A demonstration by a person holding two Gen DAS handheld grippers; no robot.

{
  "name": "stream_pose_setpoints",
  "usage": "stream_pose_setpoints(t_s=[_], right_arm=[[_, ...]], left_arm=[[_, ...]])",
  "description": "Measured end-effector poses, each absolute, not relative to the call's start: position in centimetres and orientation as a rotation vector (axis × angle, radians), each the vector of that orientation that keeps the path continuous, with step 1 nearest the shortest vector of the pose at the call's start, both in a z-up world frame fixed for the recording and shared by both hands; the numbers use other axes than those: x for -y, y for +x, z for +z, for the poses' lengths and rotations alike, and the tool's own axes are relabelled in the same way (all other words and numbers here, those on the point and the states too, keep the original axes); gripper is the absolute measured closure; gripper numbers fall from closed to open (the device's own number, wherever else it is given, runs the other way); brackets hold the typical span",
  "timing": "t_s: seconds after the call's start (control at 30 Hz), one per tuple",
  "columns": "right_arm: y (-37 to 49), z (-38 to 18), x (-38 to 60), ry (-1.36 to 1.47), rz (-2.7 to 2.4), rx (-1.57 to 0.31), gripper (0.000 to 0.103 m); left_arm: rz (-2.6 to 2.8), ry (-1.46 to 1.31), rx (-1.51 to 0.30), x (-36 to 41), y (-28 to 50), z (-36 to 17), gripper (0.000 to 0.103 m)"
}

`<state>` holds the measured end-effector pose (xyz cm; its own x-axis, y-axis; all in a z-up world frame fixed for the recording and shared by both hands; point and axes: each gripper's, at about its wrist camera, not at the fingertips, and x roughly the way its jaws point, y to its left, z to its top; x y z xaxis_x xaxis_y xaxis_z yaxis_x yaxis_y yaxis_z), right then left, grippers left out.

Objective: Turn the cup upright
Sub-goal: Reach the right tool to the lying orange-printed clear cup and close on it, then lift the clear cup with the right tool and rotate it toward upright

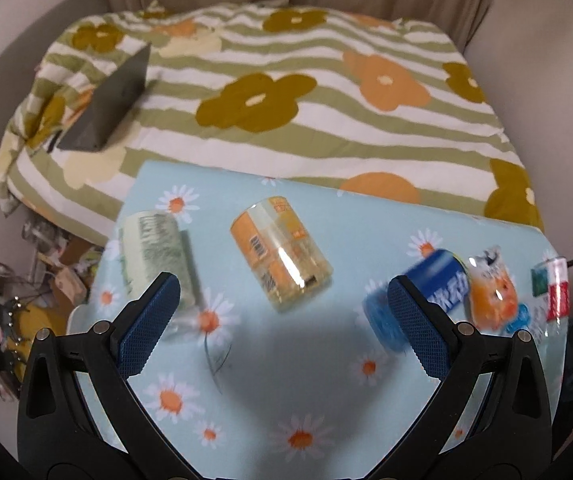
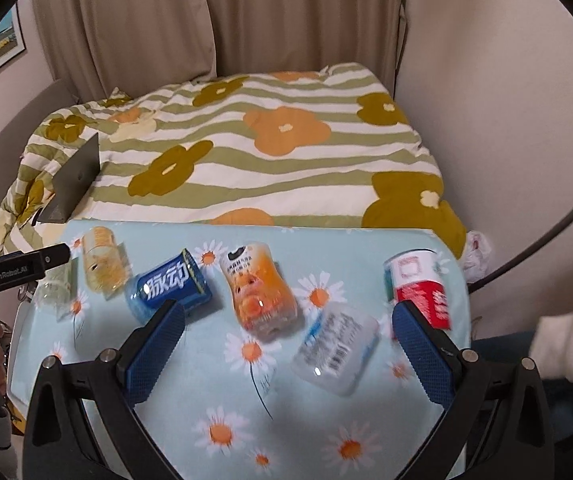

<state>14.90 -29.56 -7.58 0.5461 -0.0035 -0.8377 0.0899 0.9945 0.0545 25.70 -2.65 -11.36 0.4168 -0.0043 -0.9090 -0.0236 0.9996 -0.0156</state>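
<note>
Several plastic cups stand upside down on a light-blue daisy tablecloth (image 1: 286,380). In the left wrist view I see a green-label cup (image 1: 154,256), an orange-label clear cup (image 1: 282,252), a blue cup (image 1: 418,300), an orange cartoon cup (image 1: 492,292) and a red-and-white cup (image 1: 552,290). My left gripper (image 1: 282,324) is open and empty, just short of the orange-label cup. In the right wrist view my right gripper (image 2: 286,340) is open and empty, its fingers on either side of a white barcode cup (image 2: 336,346) and the orange cartoon cup (image 2: 262,290).
A bed with a striped flower quilt (image 2: 246,152) lies behind the table, with a dark grey laptop-like object (image 1: 114,104) on it. Curtains (image 2: 206,20) hang at the back. The left gripper's body (image 2: 10,272) reaches in from the left. Clutter (image 1: 38,280) lies on the floor at left.
</note>
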Motion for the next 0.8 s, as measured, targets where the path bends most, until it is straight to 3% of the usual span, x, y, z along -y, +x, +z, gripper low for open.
stream_pose_setpoints(t_s=[0.53, 0.57, 0.63, 0.8], right_arm=[[21.1, -12.0, 28.5, 0.054, -0.062, -1.104, 0.0], [21.2, -12.2, 28.4, 0.052, -0.063, -1.108, 0.0], [21.5, -12.5, 28.3, 0.049, -0.064, -1.119, 0.0], [21.8, -12.9, 28.1, 0.048, -0.068, -1.134, 0.0]], left_arm=[[0.037, -0.129, -1.332, 2.0, 32.1, -19.6, 0.0], [0.034, -0.132, -1.34, 2.1, 32.2, -20.0, 0.002], [0.031, -0.138, -1.36, 2.0, 32.3, -20.7, 0.018], [0.002, -0.159, -1.384, 2.1, 32.1, -21.8, 0.03]])
